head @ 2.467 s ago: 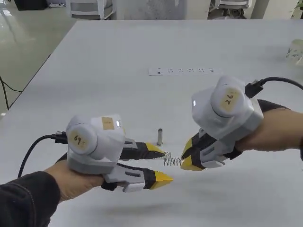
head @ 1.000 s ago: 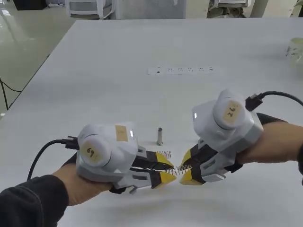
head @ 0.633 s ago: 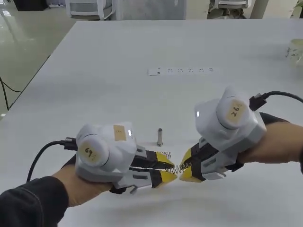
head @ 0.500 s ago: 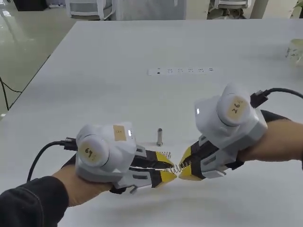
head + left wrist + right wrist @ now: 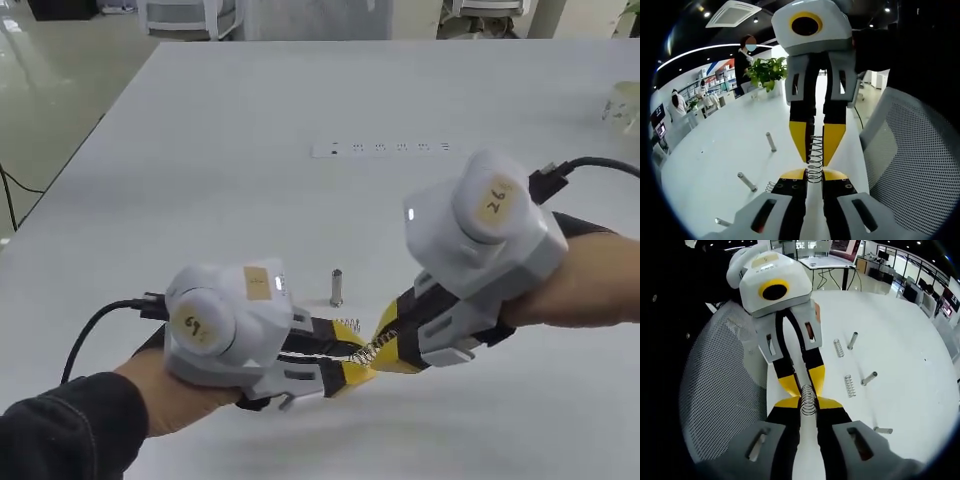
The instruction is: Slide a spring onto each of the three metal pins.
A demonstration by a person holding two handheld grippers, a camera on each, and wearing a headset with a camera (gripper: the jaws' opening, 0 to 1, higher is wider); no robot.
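**One spring held between the two hand-held grippers**

From my station I see the left hand-held gripper (image 5: 345, 358) and the right hand-held gripper (image 5: 392, 343) tip to tip, low over the white worktop (image 5: 200, 180). A spring (image 5: 368, 349) lies between them. In the left gripper view it runs straight from my own yellow tips to the yellow tips of the right one. Each pair of jaws is closed on one end of it, with only the width of the coil between them. In the right gripper view I look along this spring end-on, and it is pinched by both pairs there too.

The round cap of the left hand-held gripper carries a handwritten "69". The cap of the right one carries "26". A tan sticker (image 5: 256, 283) sits on top of the left body, and I cannot read it.

In the head view an upright pin (image 5: 337, 287) stands just beyond the left tips, not touching them.

In the right gripper view, three bare pins stand to the right of the jaws: the far pin (image 5: 852, 340), the middle pin (image 5: 869, 378) and the near pin (image 5: 883, 430). The first loose spring (image 5: 838, 347) lies beside the far pin. The second loose spring (image 5: 849, 385) lies beside the middle pin.

A white power strip (image 5: 380, 148) lies well beyond both hand-held grippers, and its markings are too small to read.
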